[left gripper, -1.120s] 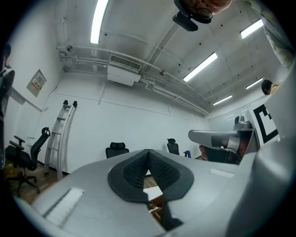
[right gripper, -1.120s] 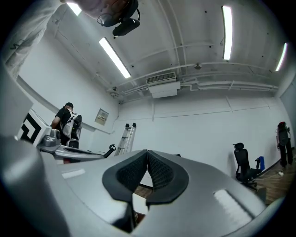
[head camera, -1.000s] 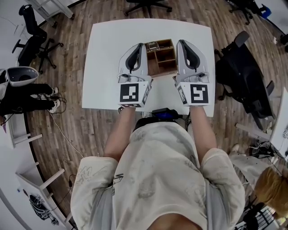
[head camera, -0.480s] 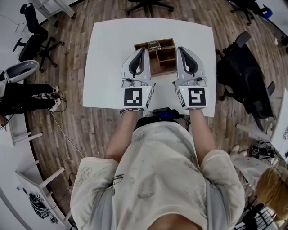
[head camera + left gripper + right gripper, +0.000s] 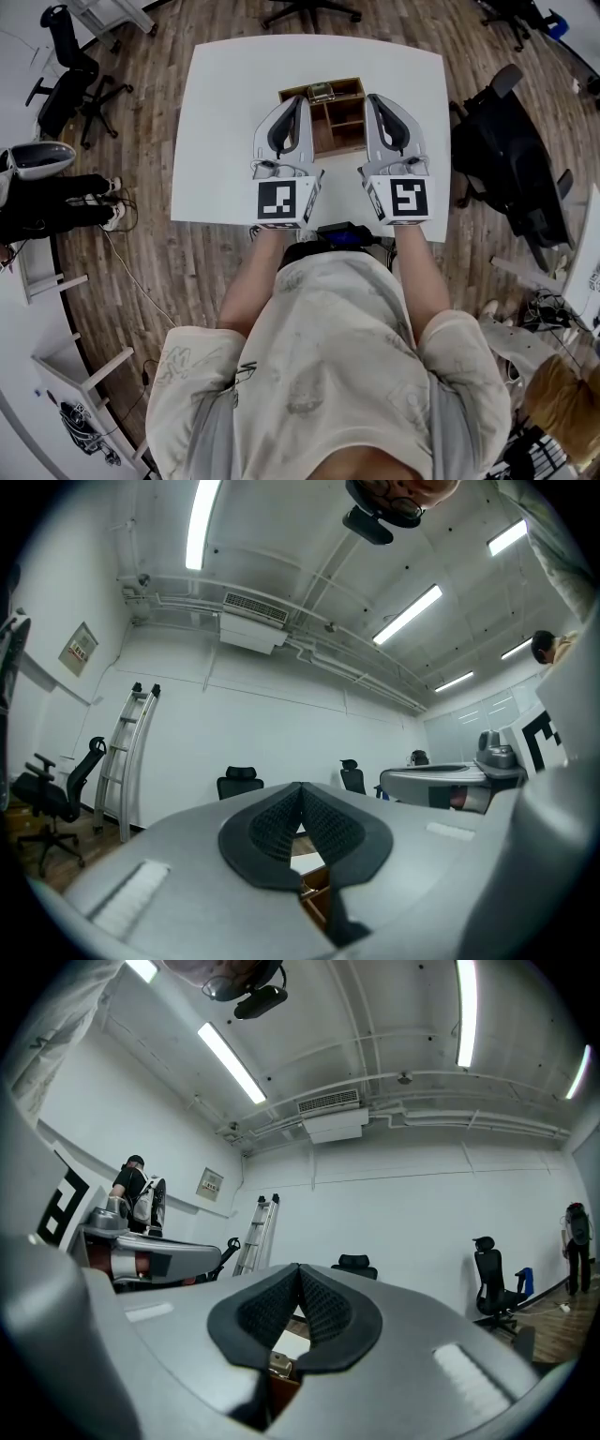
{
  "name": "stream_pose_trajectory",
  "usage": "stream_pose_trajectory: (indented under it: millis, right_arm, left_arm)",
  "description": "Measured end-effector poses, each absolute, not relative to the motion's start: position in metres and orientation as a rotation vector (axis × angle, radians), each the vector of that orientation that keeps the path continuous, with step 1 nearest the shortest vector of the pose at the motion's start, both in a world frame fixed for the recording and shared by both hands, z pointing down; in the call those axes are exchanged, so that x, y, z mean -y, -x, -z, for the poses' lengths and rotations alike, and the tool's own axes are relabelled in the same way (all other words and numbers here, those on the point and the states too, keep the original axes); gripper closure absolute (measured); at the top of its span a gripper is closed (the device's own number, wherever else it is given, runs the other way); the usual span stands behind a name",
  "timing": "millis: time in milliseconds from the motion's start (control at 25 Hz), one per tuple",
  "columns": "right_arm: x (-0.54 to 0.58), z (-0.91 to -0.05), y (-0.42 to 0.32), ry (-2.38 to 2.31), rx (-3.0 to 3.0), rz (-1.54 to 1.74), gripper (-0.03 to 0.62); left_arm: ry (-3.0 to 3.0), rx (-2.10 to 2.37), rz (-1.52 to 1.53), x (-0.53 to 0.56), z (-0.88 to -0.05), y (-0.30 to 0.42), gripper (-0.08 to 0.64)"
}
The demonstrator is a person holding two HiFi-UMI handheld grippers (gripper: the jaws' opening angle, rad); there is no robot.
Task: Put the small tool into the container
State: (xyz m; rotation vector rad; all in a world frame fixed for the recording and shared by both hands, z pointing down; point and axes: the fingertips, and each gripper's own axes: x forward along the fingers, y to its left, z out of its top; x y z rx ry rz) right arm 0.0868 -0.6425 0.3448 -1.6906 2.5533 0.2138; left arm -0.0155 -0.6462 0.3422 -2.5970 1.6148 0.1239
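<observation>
Compartmented wooden box [image 5: 339, 122] on smooth white table [image 5: 225, 122]

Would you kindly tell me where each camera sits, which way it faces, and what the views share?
Head view: on the person's head, steeply down at the white table and wooden container; shirt, forearms, left gripper, right gripper show.
Left gripper view: on the left gripper, along its shut jaws toward wall and ceiling; shirt edge shows.
Right gripper view: on the right gripper, likewise; shirt edge.
Shared: both gripper views catch ladder and container.
</observation>
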Motion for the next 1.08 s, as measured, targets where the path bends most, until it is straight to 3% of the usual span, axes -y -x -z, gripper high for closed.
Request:
stream_pose_trajectory:
  millis: [1080]
  right_arm:
    - [0.644, -0.350, -0.081, 1.693, -2.602, -0.228, 0.588]
  left_arm:
    - [2.590, -1.632, -0.140, 0.646, -0.343, 0.021, 0.561]
